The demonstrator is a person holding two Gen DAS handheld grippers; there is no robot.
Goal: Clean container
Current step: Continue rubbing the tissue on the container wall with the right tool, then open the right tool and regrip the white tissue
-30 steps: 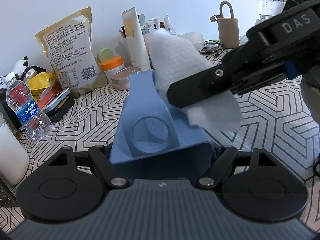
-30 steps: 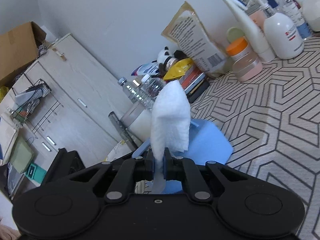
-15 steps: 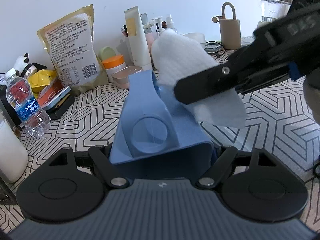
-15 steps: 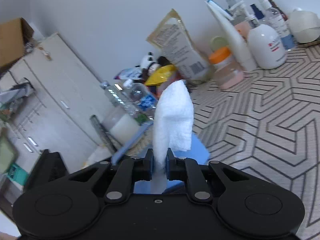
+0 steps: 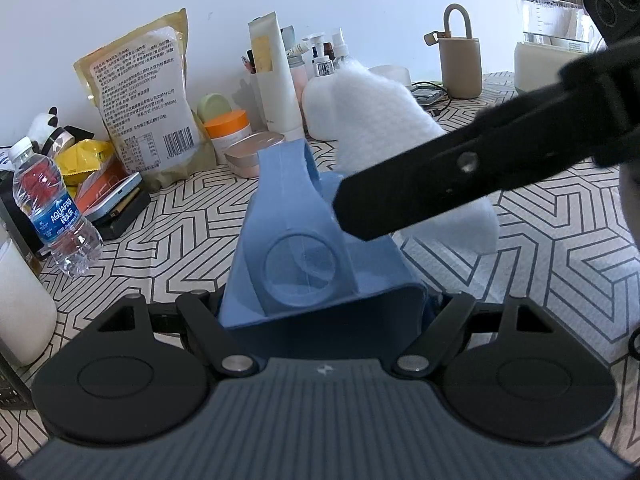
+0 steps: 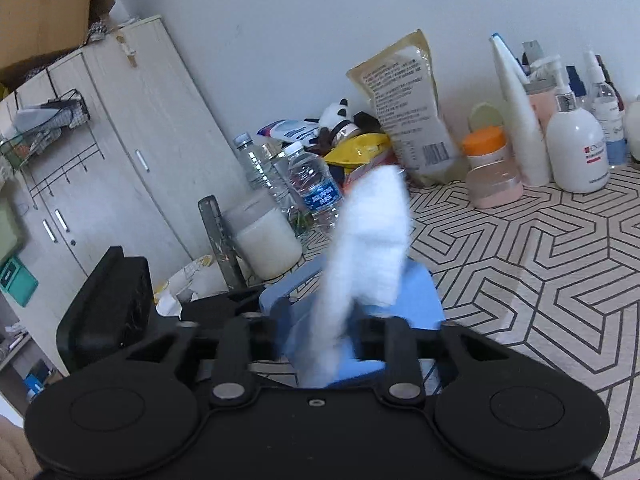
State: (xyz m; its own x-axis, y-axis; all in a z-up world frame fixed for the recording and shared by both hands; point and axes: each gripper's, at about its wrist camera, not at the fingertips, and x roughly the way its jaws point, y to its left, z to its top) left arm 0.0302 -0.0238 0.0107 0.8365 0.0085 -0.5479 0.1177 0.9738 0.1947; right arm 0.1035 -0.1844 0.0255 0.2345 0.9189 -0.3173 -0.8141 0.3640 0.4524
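Blue plastic container [image 5: 304, 240] sat clamped in the left gripper [image 5: 320, 312], held off the patterned bench [image 5: 560, 248]. It looked light, thin-walled and a bit flexy, so the rim was probably the spot to pinch. Right gripper [image 6: 320, 324] was pinched on a soft white wipe [image 6: 368, 232] right at the container. Bottles stood further back.

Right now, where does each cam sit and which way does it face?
Left wrist: on the left tongs, facing the wall clutter; held blue container and right tongs with white wipe show.
Right wrist: on the right tongs, facing the cabinet corner; own linkage shows.
Shared: container, wipe, Aquafina bottle.
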